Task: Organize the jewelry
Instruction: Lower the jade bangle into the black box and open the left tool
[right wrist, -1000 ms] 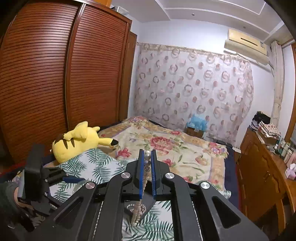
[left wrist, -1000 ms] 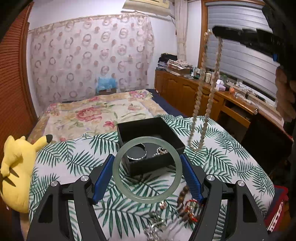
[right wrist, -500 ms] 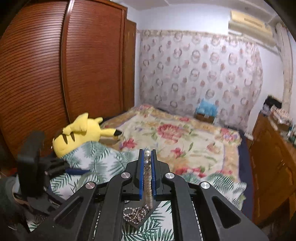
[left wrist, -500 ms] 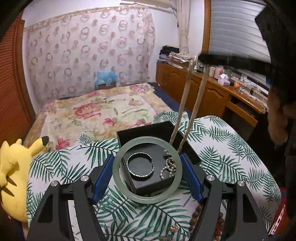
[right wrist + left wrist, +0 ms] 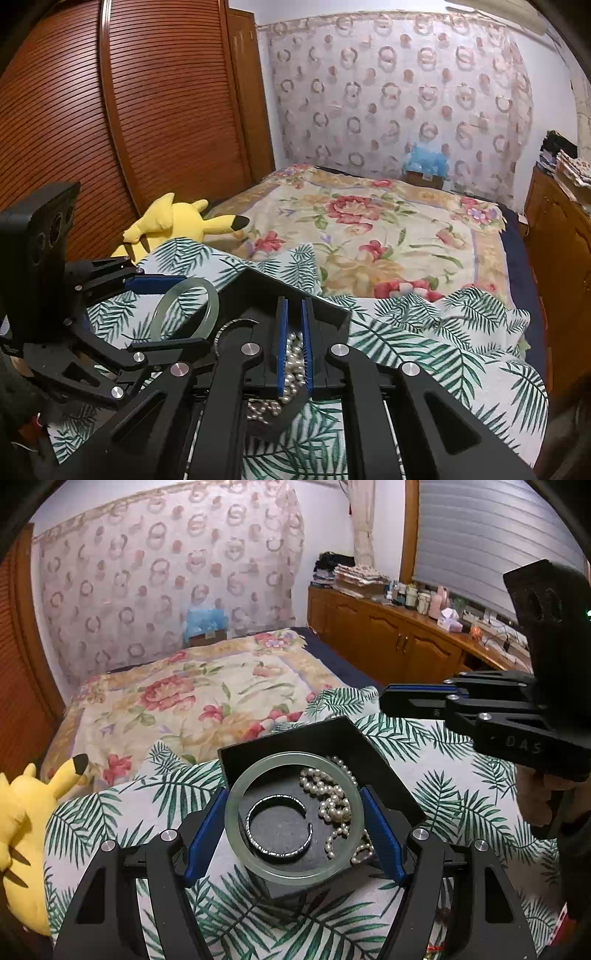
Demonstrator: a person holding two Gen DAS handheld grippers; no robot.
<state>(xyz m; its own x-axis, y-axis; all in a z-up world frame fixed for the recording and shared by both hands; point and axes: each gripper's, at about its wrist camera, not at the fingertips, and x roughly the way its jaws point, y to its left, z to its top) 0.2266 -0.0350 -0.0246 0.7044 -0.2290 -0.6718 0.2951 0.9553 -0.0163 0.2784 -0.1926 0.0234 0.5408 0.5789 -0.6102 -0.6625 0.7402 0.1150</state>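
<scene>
While the left gripper pinches a pale green jade bangle between its blue pads, the ring is held flat above the open black box, so that the box's contents show through its middle; in the right wrist view the same bangle is seen tilted at the tip of the left gripper, over the left side of the box. Inside the box lie a silver open cuff bracelet and a pearl necklace heaped in loose loops beside it, the pearls toward the right wall and the cuff nearer the centre; whether the two touch cannot be told. The right gripper hangs just above the box with its blue pads slightly parted, a narrow gap between them, and nothing gripped; the pearls show through that gap and below the fingers, lying in the box. From the left wrist view the right gripper reaches in from the right, level and a little above the box's far corner. The box rests on a palm-leaf cloth spread over the near end of a bed with a floral blanket; a yellow plush toy lies at the cloth's left edge.
</scene>
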